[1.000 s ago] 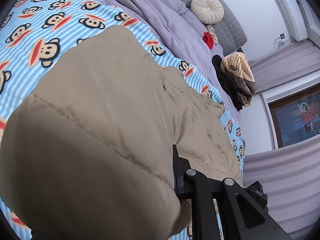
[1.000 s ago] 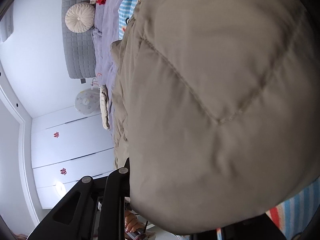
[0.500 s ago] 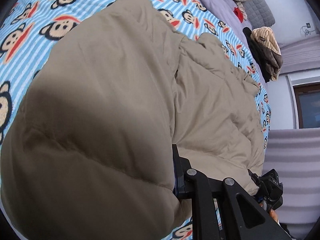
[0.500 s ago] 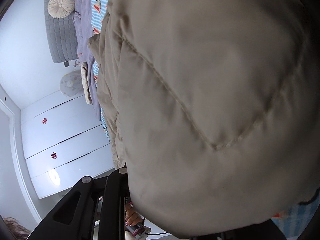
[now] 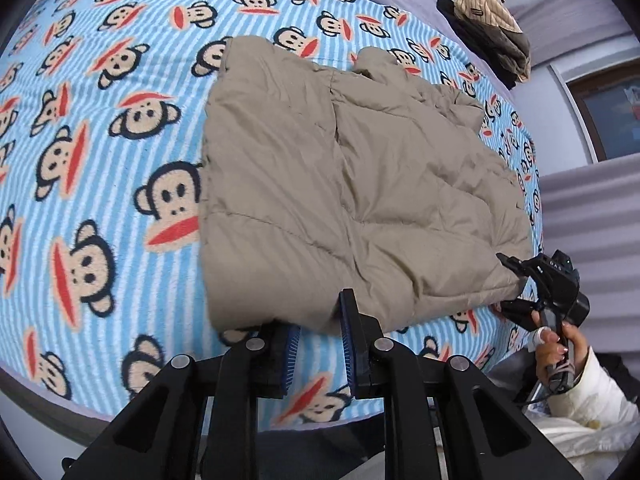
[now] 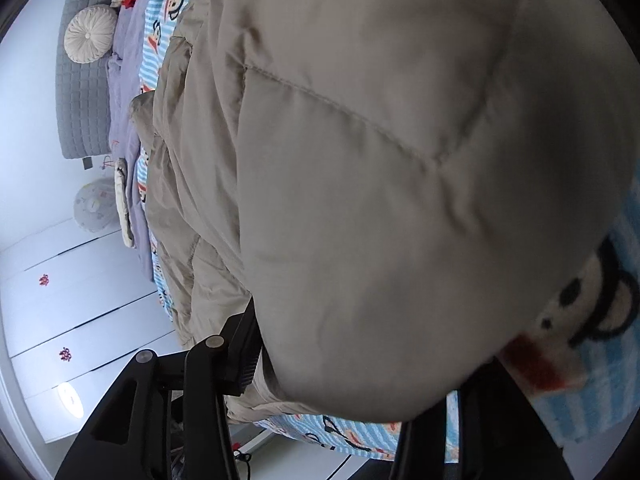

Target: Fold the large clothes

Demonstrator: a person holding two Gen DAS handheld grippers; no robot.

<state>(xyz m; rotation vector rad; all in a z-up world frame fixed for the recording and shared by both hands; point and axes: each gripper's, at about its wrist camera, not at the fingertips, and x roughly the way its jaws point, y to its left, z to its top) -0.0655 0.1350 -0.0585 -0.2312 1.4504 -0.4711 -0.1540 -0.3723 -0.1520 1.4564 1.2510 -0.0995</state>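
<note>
Jacket (image 5: 352, 184) is flat on the monkey blanket (image 5: 100, 160) now, beige and puffy, folded over itself near the bed's front edge. Left gripper (image 5: 320, 344) had a fistful of it half a second ago; now its jaws stand narrowly apart with nothing between them, just short of the hem, so that side's been dropped. Over on the right, the right gripper (image 5: 516, 284) looks clamped on the jacket's corner, and its own camera is mostly filled with fabric. I'd guess this fold is laid and that corner goes next.
</note>
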